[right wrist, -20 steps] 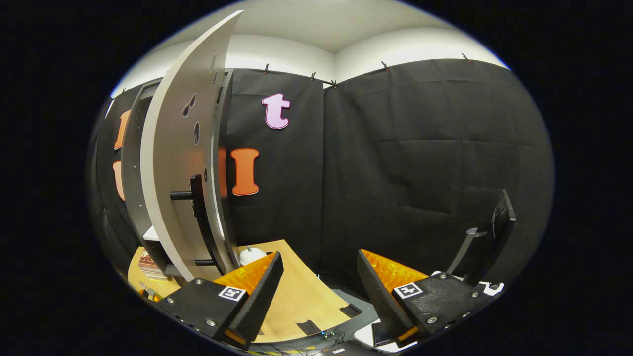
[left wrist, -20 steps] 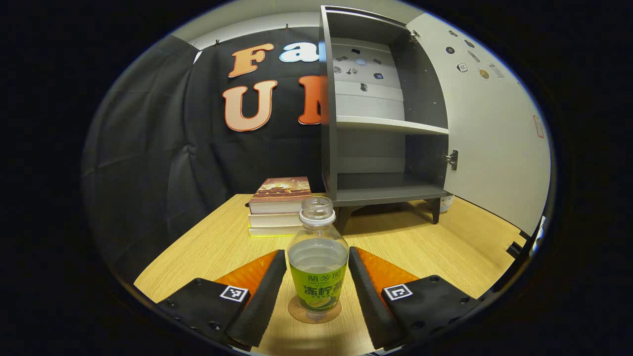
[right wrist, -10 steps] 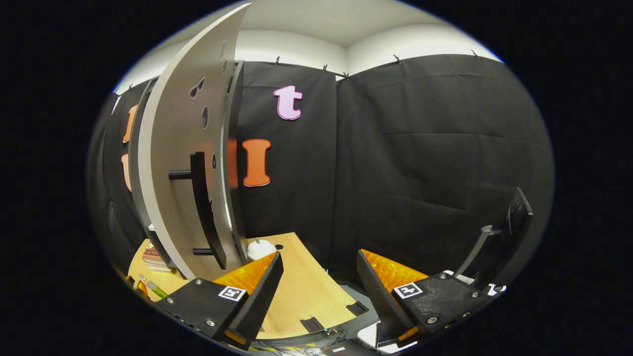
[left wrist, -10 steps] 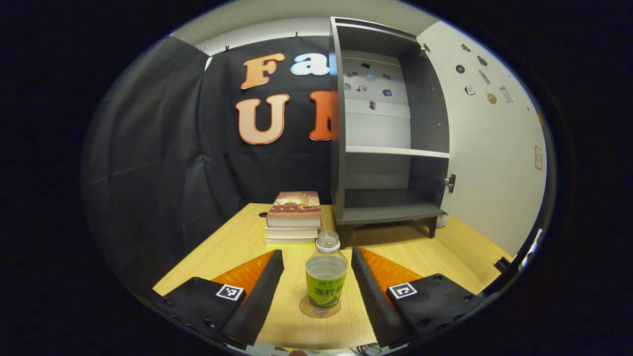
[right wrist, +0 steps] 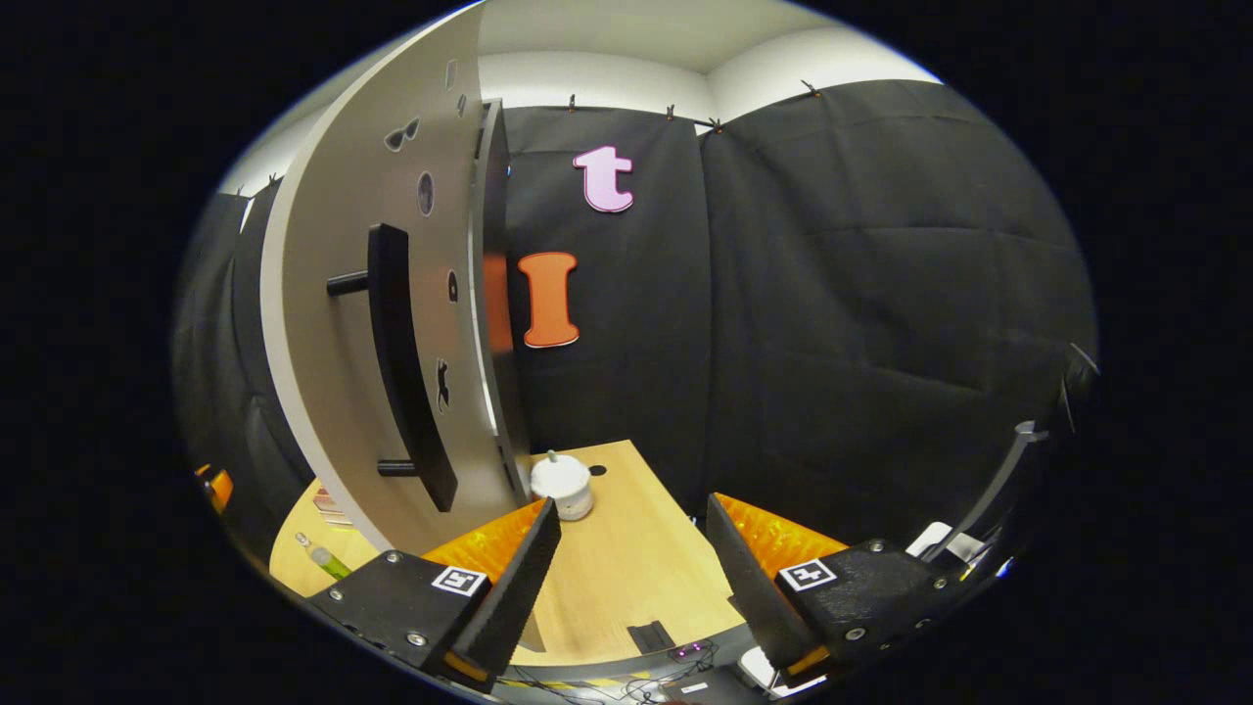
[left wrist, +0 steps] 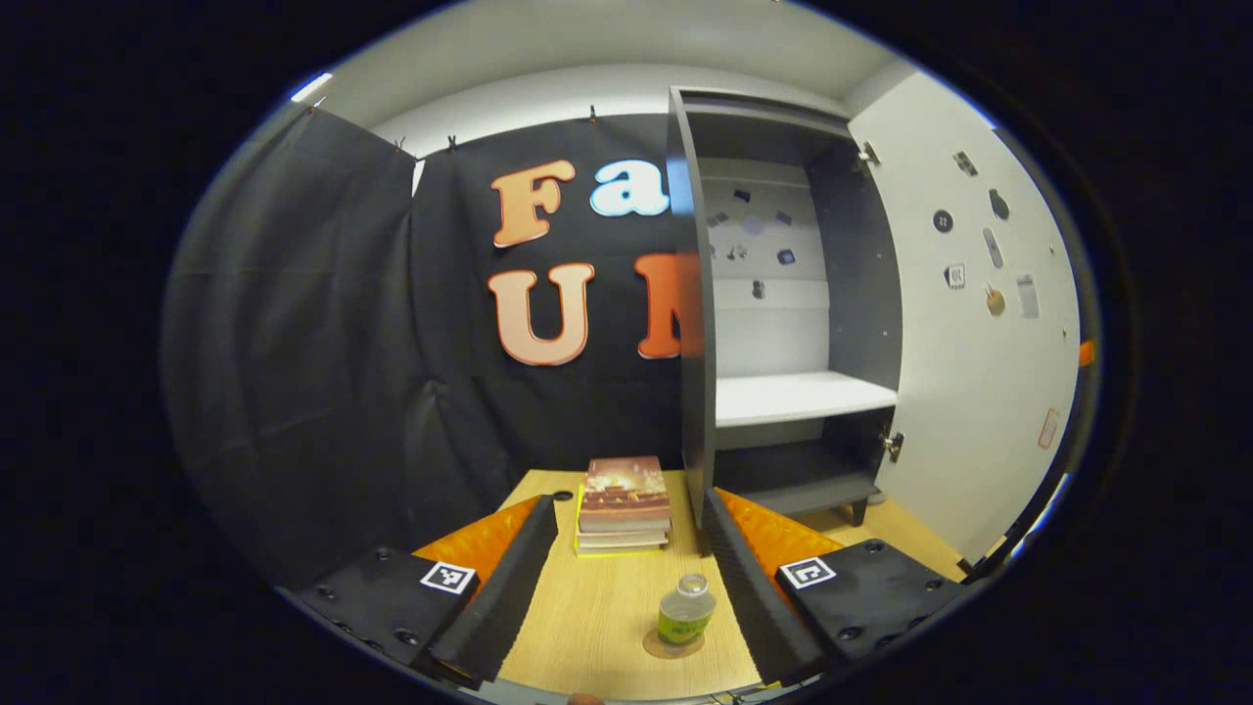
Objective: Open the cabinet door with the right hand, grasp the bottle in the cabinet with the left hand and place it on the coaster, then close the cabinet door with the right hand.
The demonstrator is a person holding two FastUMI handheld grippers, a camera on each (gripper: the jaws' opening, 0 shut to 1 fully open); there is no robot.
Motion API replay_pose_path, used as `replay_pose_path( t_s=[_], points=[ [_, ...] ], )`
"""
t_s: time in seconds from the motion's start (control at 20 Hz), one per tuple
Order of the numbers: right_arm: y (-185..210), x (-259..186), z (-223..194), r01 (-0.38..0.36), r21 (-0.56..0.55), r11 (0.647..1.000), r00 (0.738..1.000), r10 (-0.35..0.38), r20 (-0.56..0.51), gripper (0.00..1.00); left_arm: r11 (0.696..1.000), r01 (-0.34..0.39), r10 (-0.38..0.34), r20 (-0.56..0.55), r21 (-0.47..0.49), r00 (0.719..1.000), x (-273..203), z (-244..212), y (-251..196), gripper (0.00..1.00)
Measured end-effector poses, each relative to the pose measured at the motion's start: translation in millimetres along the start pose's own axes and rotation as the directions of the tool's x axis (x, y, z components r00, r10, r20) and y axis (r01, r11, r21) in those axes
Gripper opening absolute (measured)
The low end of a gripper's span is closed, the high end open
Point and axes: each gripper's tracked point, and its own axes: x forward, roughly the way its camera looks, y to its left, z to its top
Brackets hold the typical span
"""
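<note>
The spread left claw [left wrist: 626, 578] has backed away from the green-labelled clear bottle [left wrist: 684, 611], now standing on the round coaster [left wrist: 672, 645]; the spread right claw [right wrist: 626, 563] nears the grey cabinet door [right wrist: 333, 323] to close it.

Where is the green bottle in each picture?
Left gripper view: the bottle stands low in the middle, on the coaster.
Right gripper view: bottle at the lower left, tiny, on the table.
Shared landmark: the open cabinet door.
</note>
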Motion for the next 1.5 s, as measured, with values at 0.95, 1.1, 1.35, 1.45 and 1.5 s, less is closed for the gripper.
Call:
replay_pose_path(
  t_s=[0.95,1.1,1.35,1.45,1.5],
  points=[
    [80,30,-20,-0.279,-0.010,0.960,0.960,0.279,-0.011,0.96,1.000,-0.011,0.015,0.172,-0.025,0.985,0,201,26,0.96],
    [97,26,-19,-0.309,-0.034,0.950,0.951,0.309,-0.018,0.82,0.999,-0.008,0.014,0.156,-0.038,0.988,3,195,28,0.97],
    [144,22,-24,-0.382,-0.070,0.922,0.924,0.380,-0.040,0.82,0.998,-0.017,0.025,0.138,-0.058,0.990,9,188,40,0.97],
    [165,24,-23,-0.408,-0.080,0.909,0.913,0.406,-0.041,0.82,0.998,-0.033,0.040,0.134,-0.051,0.990,9,186,50,0.97],
    [172,27,-22,-0.412,-0.089,0.907,0.911,0.410,-0.040,0.82,0.998,-0.039,0.045,0.135,-0.049,0.990,9,186,54,0.97]
  ],
)
